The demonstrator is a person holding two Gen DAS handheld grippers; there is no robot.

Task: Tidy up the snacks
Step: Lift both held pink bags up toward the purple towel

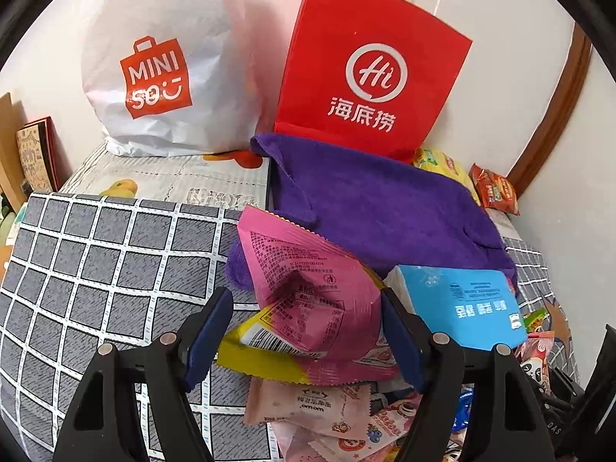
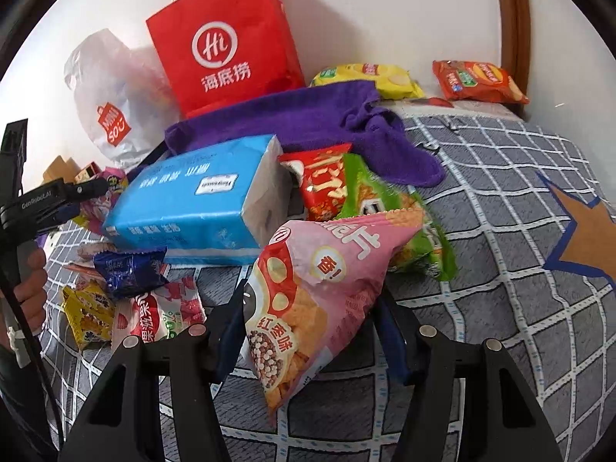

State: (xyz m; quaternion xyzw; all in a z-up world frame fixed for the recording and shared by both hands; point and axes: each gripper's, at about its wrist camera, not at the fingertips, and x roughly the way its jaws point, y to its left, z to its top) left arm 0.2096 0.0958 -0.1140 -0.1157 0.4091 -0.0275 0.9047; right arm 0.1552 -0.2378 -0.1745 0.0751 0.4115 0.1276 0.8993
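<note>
In the left wrist view my left gripper (image 1: 304, 331) is shut on a crumpled pink-and-yellow snack bag (image 1: 304, 269), back side up, lifted over a heap of small pink packets (image 1: 312, 408). In the right wrist view my right gripper (image 2: 312, 331) is shut on a pink crisp bag (image 2: 327, 292) that tilts up above the checked bedsheet (image 2: 500, 231). Beyond it lie a red snack bag (image 2: 323, 184) and a green bag (image 2: 385, 208). The left gripper's body (image 2: 50, 200) and the hand holding it show at the left edge of that view.
A blue tissue pack (image 2: 192, 208) lies on a purple towel (image 2: 308, 123). A red paper bag (image 2: 227, 50) and a white plastic bag (image 2: 111, 107) stand against the wall. Yellow (image 2: 365, 77) and orange chip bags (image 2: 477, 81) lie far right. Small packets (image 2: 131, 273) lie near left.
</note>
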